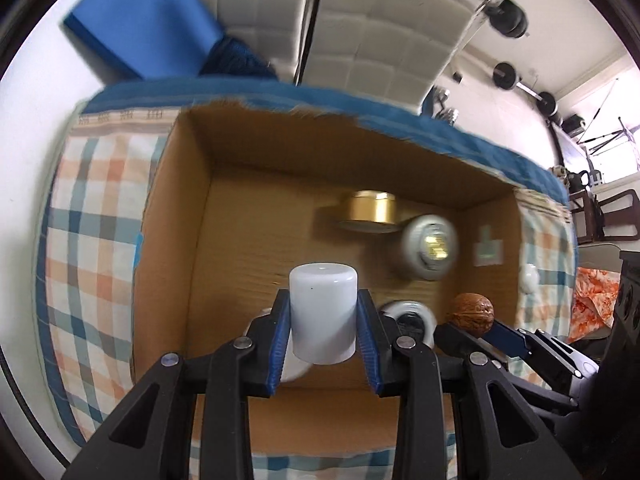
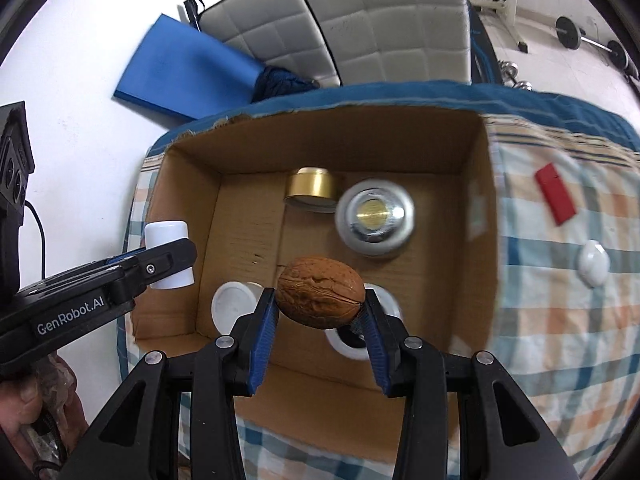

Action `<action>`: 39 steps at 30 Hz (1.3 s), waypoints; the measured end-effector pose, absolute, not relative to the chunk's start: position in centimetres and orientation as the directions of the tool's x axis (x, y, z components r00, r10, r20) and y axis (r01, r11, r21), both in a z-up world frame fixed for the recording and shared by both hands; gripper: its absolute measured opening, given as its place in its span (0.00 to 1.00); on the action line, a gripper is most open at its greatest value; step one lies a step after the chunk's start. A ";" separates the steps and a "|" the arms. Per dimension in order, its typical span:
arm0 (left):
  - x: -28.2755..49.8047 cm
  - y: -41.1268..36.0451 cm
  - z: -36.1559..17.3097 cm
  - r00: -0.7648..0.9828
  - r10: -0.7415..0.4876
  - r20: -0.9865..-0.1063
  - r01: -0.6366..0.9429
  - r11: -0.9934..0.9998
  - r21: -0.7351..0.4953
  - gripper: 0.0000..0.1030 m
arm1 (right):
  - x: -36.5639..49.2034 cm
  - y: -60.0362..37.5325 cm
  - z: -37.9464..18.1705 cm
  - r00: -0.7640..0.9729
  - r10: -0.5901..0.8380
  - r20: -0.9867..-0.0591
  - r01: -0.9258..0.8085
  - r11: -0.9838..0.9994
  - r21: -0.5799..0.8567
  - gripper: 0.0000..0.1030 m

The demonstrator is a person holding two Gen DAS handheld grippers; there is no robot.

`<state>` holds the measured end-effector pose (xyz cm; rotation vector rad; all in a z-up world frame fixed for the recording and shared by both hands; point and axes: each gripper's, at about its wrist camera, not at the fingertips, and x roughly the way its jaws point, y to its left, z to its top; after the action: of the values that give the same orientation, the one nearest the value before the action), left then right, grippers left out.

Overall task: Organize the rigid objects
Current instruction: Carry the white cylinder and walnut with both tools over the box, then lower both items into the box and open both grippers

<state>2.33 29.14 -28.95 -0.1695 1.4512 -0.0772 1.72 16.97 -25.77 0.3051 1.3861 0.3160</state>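
My left gripper (image 1: 323, 320) is shut on a white plastic cap (image 1: 322, 312) and holds it above the near-left part of an open cardboard box (image 1: 200, 184). It shows in the right wrist view (image 2: 168, 256) at the box's left wall. My right gripper (image 2: 320, 312) is shut on a brown walnut (image 2: 321, 297) over the near part of the box (image 2: 476, 184); the walnut also shows in the left wrist view (image 1: 472, 313). In the box lie a gold tin (image 2: 311, 194), a round silver disc (image 2: 375, 220) and white lids (image 2: 232, 308).
The box stands on a checked cloth (image 2: 560, 320) with a blue border. On the cloth right of the box lie a red flat piece (image 2: 556, 199) and a white round object (image 2: 593, 263). A blue pad (image 2: 184, 68) and grey cushions (image 2: 380, 20) lie beyond.
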 end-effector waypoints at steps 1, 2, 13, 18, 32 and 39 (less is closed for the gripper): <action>2.9 29.8 -30.0 0.091 -0.174 -0.980 -0.053 0.982 -0.179 0.28 | 2.3 17.7 -26.7 0.145 0.390 -0.909 -0.032 0.921 0.389 0.43; 3.2 30.1 -30.7 0.074 -0.184 -0.980 -0.058 0.981 -0.188 0.28 | 2.8 18.6 -27.7 0.135 0.388 -0.912 -0.028 0.921 0.388 0.43; 6.5 31.7 -37.8 -0.055 -0.171 -0.984 -0.070 0.984 -0.167 0.29 | 6.1 22.8 -35.1 0.042 0.336 -0.941 0.025 0.941 0.337 0.43; 6.6 31.7 -38.2 -0.104 -0.149 -0.983 -0.087 0.986 -0.140 0.39 | 6.6 23.2 -36.8 0.012 0.309 -0.951 0.039 0.950 0.309 0.43; 3.1 30.5 -31.0 0.019 -0.122 -0.992 -0.069 0.990 -0.123 0.83 | 4.0 20.5 -32.0 0.024 0.207 -0.978 0.020 0.978 0.208 0.79; 0.1 31.2 -28.1 0.061 -0.096 -0.993 -0.071 0.992 -0.101 1.00 | 1.6 20.1 -29.1 0.041 0.153 -0.987 0.001 0.988 0.153 1.00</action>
<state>0.14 31.16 -28.07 -0.1346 1.5107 -0.0194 1.56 20.08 -29.07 0.1238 1.5270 0.1167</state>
